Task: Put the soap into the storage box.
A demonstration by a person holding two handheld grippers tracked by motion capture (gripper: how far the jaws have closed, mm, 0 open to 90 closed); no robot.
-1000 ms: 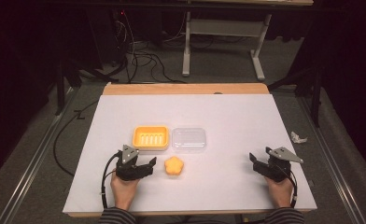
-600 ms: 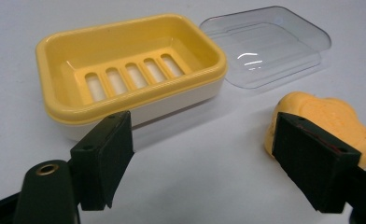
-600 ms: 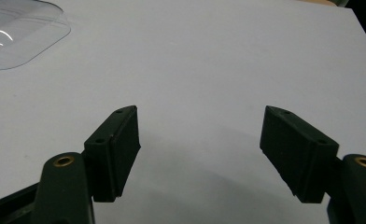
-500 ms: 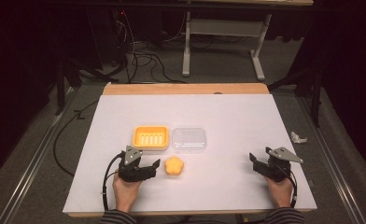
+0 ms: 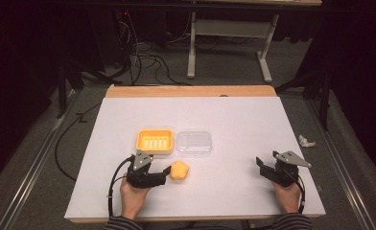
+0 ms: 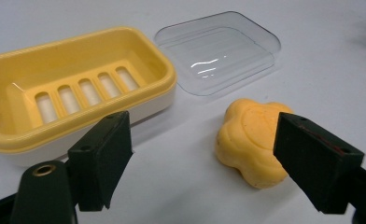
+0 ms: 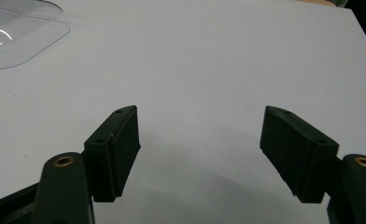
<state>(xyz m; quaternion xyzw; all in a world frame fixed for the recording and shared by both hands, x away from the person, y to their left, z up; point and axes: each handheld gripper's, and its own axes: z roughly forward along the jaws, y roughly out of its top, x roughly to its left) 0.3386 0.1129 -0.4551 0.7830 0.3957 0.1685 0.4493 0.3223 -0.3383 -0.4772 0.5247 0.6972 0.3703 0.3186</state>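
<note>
Left gripper (image 5: 163, 175) has crept a bit closer to the orange flower-shaped soap (image 5: 179, 170) than half a second ago, its tips now right at the soap's near-left edge; a second ago there was a clearer gap between them. In the left gripper view the left gripper (image 6: 202, 156) has its jaws spread wide, nothing clamped: the soap (image 6: 253, 140) lies just ahead and toward the right-hand jaw, which overlaps its edge, though whether it actually touches cannot be told. Left-hand jaw stands free over bare tabletop (image 6: 172, 172). Ahead and to the left of this gripper sits the yellow soap dish (image 6: 73, 88), slotted tray inside, empty, upright. Straight beyond the soap lies the clear lid (image 6: 218, 51), flat on the tabletop, just beside the dish. Soap, dish and lid have not shifted across the three moments. Right gripper (image 5: 267, 167) is parked well off to the side, same place as before, resting low with the hand (image 5: 286, 196) behind it. In the right gripper view the right gripper (image 7: 200, 151) is wide open too, holding nothing, white tabletop between the jaws, a corner of the clear lid (image 7: 17, 28) far ahead to its left.
</note>
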